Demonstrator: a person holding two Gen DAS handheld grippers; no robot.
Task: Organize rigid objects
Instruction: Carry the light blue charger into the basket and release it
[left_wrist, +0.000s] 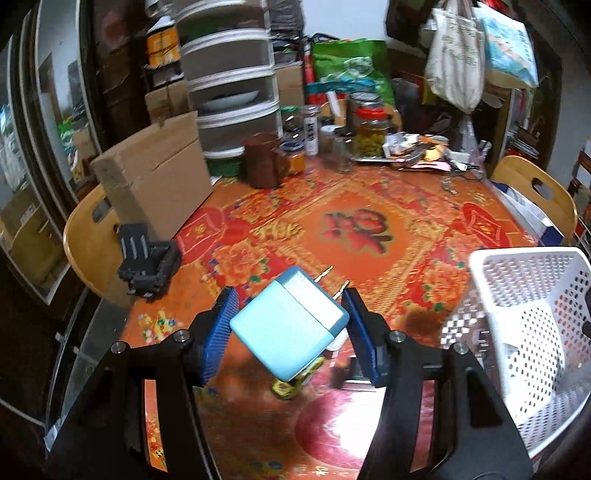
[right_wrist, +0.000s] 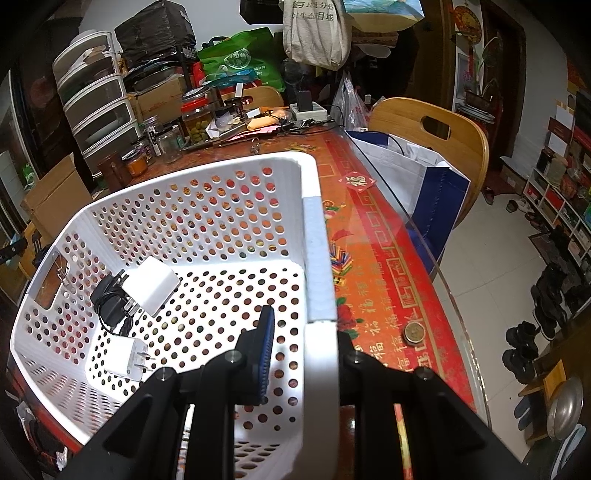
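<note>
My left tool (left_wrist: 290, 321) pinches the blue charger (left_wrist: 290, 326), my right tool (right_wrist: 303, 350) clamps the basket (right_wrist: 319, 258) rim; three chargers (right_wrist: 153, 286) are binned, a small tin (left_wrist: 286, 389) remains on the bench (left_wrist: 369, 206).

This is a lived-in home, most likely a dining room used also for storage. A table (left_wrist: 369, 206) under a red and orange festive cloth carries jars of preserved food (left_wrist: 369, 136), wooden chairs (right_wrist: 443, 140) stand around it, plastic drawers (left_wrist: 229, 85) and cardboard boxes (left_wrist: 155, 173) pile behind, and shoes (right_wrist: 524, 354) wait on the tiled floor.
</note>
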